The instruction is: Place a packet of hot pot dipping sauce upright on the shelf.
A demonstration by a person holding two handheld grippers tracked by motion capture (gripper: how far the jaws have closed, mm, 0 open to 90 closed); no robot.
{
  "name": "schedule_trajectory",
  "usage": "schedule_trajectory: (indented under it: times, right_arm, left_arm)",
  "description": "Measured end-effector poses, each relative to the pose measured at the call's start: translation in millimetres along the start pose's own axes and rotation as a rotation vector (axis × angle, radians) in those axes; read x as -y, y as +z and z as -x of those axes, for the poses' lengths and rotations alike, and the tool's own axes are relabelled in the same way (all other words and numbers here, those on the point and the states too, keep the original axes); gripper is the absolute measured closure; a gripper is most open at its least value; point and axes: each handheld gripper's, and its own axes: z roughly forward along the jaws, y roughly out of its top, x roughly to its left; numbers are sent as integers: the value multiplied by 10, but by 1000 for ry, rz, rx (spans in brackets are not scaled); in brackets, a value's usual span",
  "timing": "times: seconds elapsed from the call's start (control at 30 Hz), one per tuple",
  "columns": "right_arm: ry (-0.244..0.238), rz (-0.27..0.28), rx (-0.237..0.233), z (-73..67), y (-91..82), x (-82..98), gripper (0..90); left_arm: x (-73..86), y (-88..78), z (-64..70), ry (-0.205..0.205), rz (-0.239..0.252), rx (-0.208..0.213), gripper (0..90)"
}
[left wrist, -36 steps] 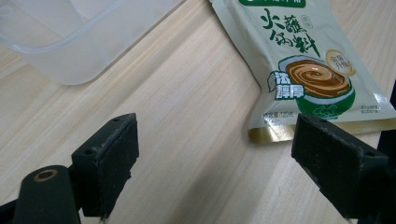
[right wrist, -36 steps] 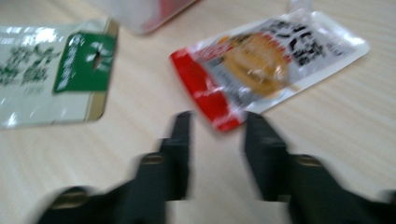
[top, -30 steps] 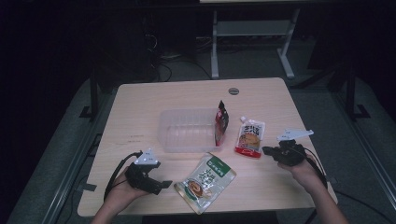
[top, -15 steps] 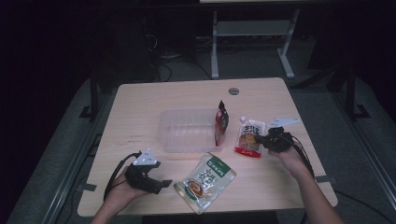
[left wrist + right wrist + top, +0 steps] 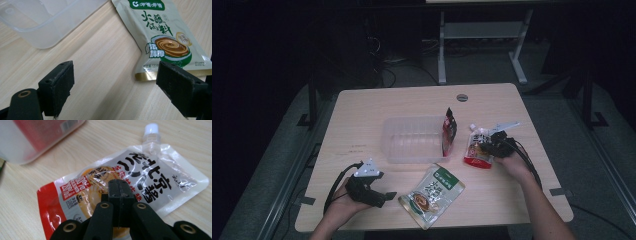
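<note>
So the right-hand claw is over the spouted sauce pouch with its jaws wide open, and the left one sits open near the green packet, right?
Not quite: the right gripper is over the spouted sauce pouch, but its jaws are shut together, as the right gripper view shows. The left gripper is open near the green packet.

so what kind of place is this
Probably a lab or workshop set up for recording: one wooden table lit in a dark room, cables on the floor behind, and a bare metal stand.

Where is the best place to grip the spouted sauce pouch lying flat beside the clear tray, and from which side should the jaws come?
Probably the sauce pouch is best taken at its thin sealed side edge, coming low along the table from the open side away from the tray. It lies flat, so from above the jaws find nothing to pinch.
</note>
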Motion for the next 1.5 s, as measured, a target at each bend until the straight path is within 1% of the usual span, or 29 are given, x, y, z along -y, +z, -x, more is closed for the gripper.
schedule_trajectory:
  times: [0.1,0.17,0.2,0.23,0.27,0.3,0.33,0.4,0.43,0.53,0.6,0.67,0.8,0.93,1.07,1.2,1.3,1.43,1.5]
  right_arm:
    - [-6,-14,-3,5,25,0,898]
    - [-1,-28,-15,9,52,-11,899]
    - [-4,-30,-13,9,72,-13,899]
    - [-5,-46,-8,-1,88,-28,899]
    - [-14,-52,0,-11,96,-41,899]
    - [-34,-57,9,-19,107,-58,899]
    - [-39,-70,18,-30,108,-74,899]
    - [-50,-78,27,-48,111,-84,900]
    - [-47,-84,28,-54,107,-85,900]
    - [-59,-96,17,-57,91,-83,900]
    - [-67,-107,6,-55,67,-66,900]
    - [-61,-110,-8,-75,41,-40,900]
    - [-68,-120,-30,-110,-27,29,900]
    - [-82,-135,-40,-160,-90,86,900]
    - [-105,-155,-37,-219,-133,114,900]
    - [-116,-166,-51,-283,-188,170,900]
    - [-135,-174,-58,-349,-231,213,900]
    - [-174,-185,-69,-443,-281,262,899]
    - [-182,-185,-76,-482,-301,286,900]
  left_arm:
    - [-2,1,-3,12,-14,-1,144]
    - [0,0,-1,14,-12,0,144]
    - [2,-2,0,13,-11,0,143]
    - [3,-4,-1,14,-13,0,143]
    - [6,-6,-2,10,-12,0,144]
    - [10,-5,-6,9,-11,0,143]
    - [10,-6,-8,7,-12,-2,144]
    - [14,-9,-15,6,-12,-3,144]
    - [16,-11,-17,4,-10,-2,144]
    - [16,-19,-16,3,-8,-3,144]
    - [15,-24,-17,6,-5,-4,144]
    - [14,-26,-18,6,-2,-4,144]
    - [10,-30,-18,11,-4,-6,144]
    - [11,-33,-17,9,-1,-6,144]
    - [9,-37,-9,7,2,-5,145]
    - [7,-34,-7,6,2,-5,145]
    - [7,-32,-2,7,2,-3,145]
    - [4,-27,4,12,-4,3,145]
    - [2,-24,9,12,-4,5,145]
